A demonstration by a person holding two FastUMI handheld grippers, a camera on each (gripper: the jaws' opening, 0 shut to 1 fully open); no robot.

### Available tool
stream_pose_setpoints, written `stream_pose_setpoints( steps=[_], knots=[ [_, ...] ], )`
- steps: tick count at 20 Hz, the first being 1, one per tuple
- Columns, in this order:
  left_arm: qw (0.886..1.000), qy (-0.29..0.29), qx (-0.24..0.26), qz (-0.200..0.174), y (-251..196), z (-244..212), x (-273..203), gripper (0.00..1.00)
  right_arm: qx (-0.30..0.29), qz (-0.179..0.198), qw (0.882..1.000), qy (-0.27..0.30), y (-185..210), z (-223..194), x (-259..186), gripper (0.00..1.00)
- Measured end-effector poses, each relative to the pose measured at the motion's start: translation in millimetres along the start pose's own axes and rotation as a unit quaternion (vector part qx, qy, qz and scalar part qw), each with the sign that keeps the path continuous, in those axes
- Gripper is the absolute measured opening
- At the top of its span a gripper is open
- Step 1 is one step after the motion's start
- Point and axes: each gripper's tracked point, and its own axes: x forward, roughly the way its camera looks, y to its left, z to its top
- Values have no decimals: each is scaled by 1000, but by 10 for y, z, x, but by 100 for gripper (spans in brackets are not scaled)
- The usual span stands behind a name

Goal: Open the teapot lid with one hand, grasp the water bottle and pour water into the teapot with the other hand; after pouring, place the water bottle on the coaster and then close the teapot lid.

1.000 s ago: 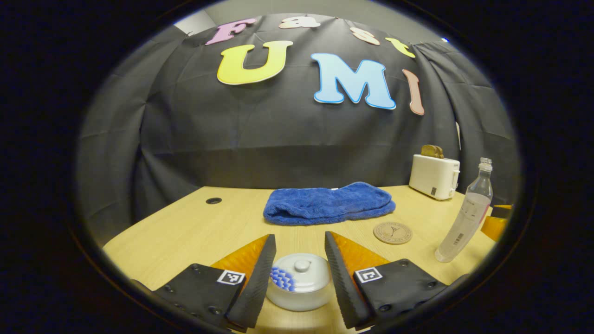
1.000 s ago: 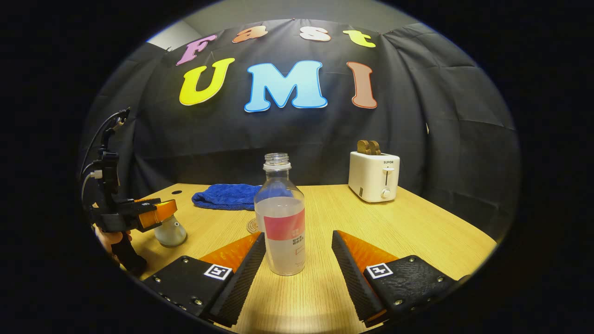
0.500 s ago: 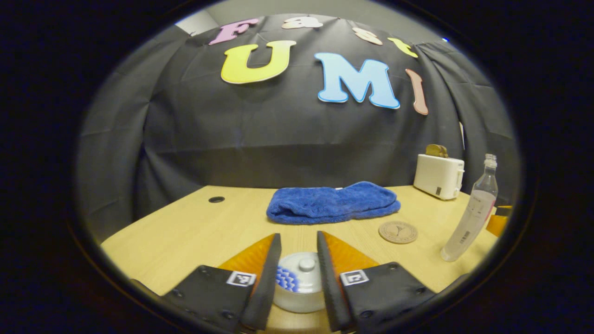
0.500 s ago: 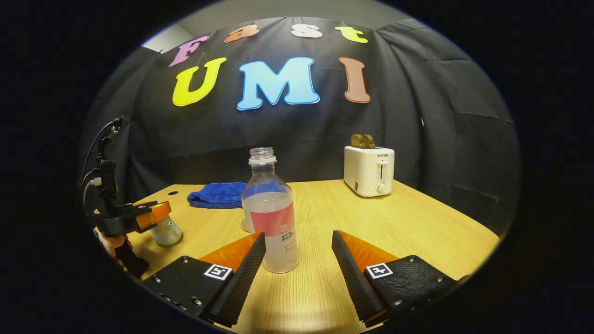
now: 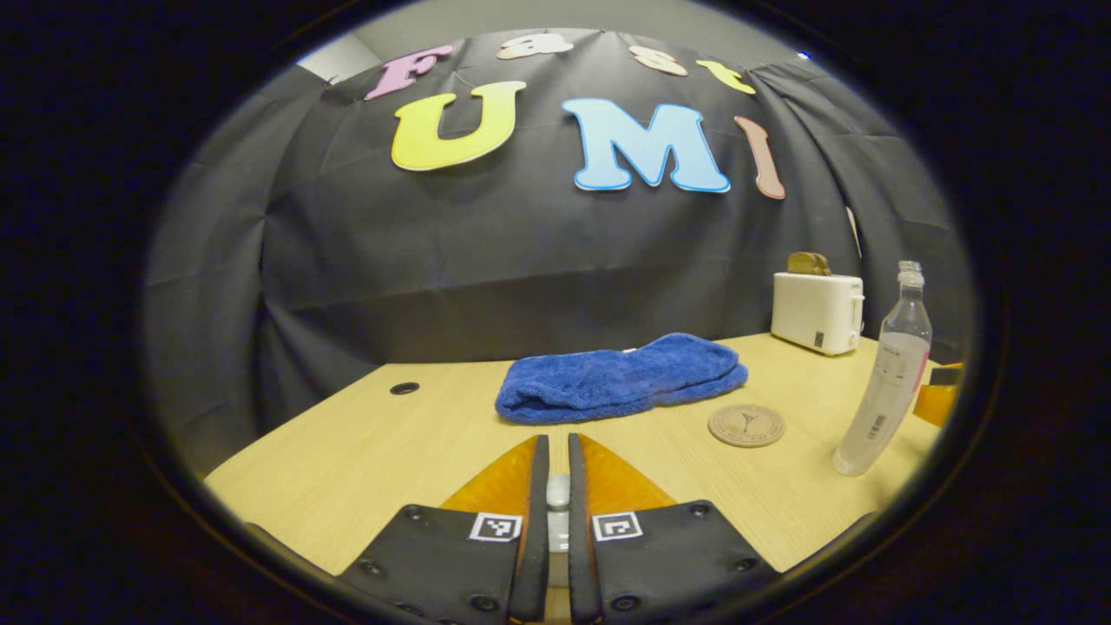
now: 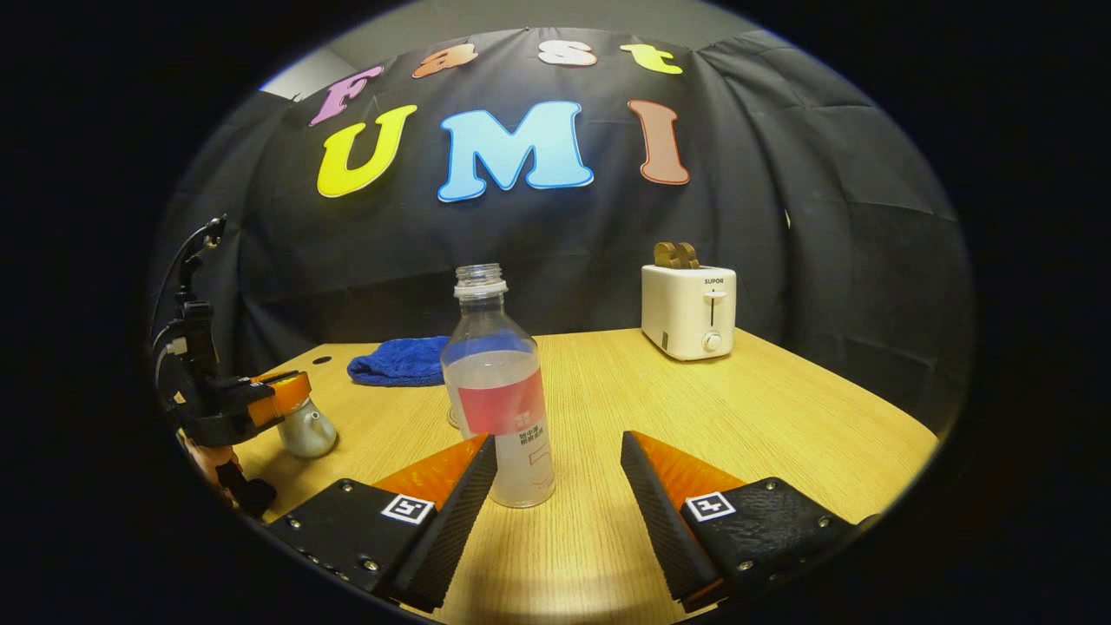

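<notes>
My left gripper point(image 5: 556, 441) is shut on the white knob of the teapot lid point(image 5: 557, 491); its fingers hide the pot's body in the left gripper view. In the right gripper view that gripper point(image 6: 282, 392), held by a hand, sits on top of the pale teapot point(image 6: 306, 431) at the far left. The uncapped water bottle point(image 6: 499, 391), partly full with a red label, stands on the table just ahead of my open right gripper point(image 6: 557, 441), close to its left finger. The same bottle point(image 5: 887, 386) stands at the right of the left gripper view, beside the round coaster point(image 5: 746, 425).
A folded blue towel point(image 5: 618, 379) lies at the back middle of the wooden table point(image 6: 694, 417). A white toaster point(image 6: 688, 311) with toast in it stands at the back right. A small cable hole point(image 5: 404, 388) is near the back left edge.
My left gripper's fingers have come together on the lid's knob and now cover the pot. The bottle has drifted slightly left in the right gripper view.
</notes>
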Motion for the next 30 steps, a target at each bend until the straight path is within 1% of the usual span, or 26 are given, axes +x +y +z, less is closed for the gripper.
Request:
stream_pose_setpoints(
  steps=[4,8,13,14,16,20,26,27,28,29,30],
  knots=[
    [1000,-4,-16,-10,4,31,-3,17,0,13,1000,2,71,12,24,90],
    [999,-8,-29,-14,48,113,-26,17,-15,24,1000,0,150,59,56,90],
    [999,-16,-35,-19,98,223,-43,16,-26,32,999,4,227,56,121,90],
    [999,-17,-36,-19,106,251,-57,17,-28,33,999,7,233,42,138,90],
    [999,-20,-37,-18,143,296,-80,15,-31,33,999,13,247,22,172,90],
    [999,-24,-36,-13,257,352,-136,16,-36,32,999,20,278,5,256,90],
    [999,-23,-43,-1,515,355,-235,16,-41,29,998,48,319,-120,447,90],
    [999,-21,-46,1,560,327,-254,16,-44,28,997,55,323,-160,476,89],
    [999,-19,-50,2,612,312,-258,16,-47,30,996,62,335,-205,499,87],
    [998,-18,-55,4,656,279,-271,15,-49,31,996,64,354,-200,507,87],
    [998,-16,-59,7,706,254,-290,16,-56,36,996,64,393,-197,519,78]
  ],
)
